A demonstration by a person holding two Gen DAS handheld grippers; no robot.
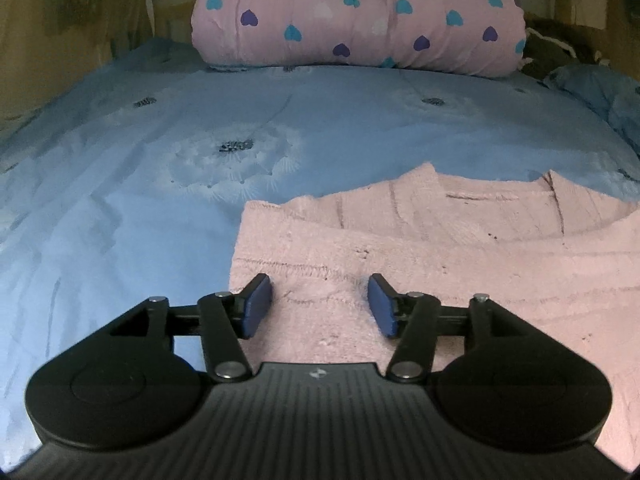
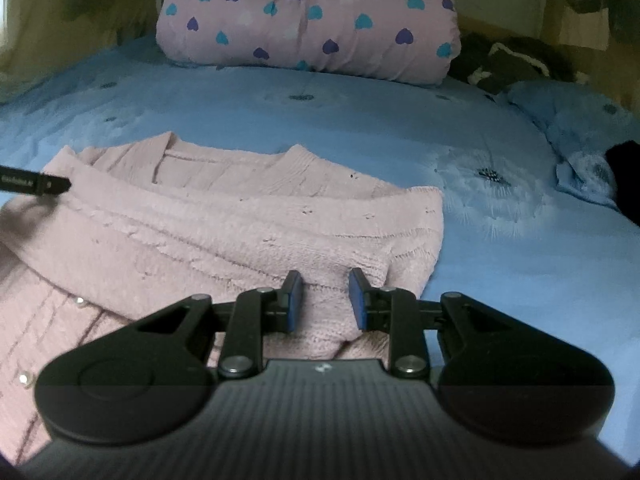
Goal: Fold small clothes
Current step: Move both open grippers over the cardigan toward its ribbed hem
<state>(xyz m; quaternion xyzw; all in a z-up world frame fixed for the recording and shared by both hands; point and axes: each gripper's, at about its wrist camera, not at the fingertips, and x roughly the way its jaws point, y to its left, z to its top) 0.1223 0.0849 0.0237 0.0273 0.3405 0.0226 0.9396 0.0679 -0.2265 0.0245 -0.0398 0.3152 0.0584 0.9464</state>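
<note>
A pink knitted sweater (image 1: 460, 264) lies partly folded on the blue bedspread (image 1: 120, 220), its bottom part doubled up toward the collar. My left gripper (image 1: 320, 304) is open and hovers just above the sweater's left side, nothing between its blue pads. In the right wrist view the sweater (image 2: 240, 224) fills the left half. My right gripper (image 2: 325, 300) is open over the sweater's right folded edge, its pads apart with knit fabric below them. A tip of the left gripper (image 2: 36, 184) shows at the far left.
A rolled pink quilt with hearts (image 1: 356, 16) lies across the head of the bed. Dark clothes (image 2: 508, 60) and a blue pillow (image 2: 576, 128) sit at the back right. A wall runs along the left side (image 1: 60, 20).
</note>
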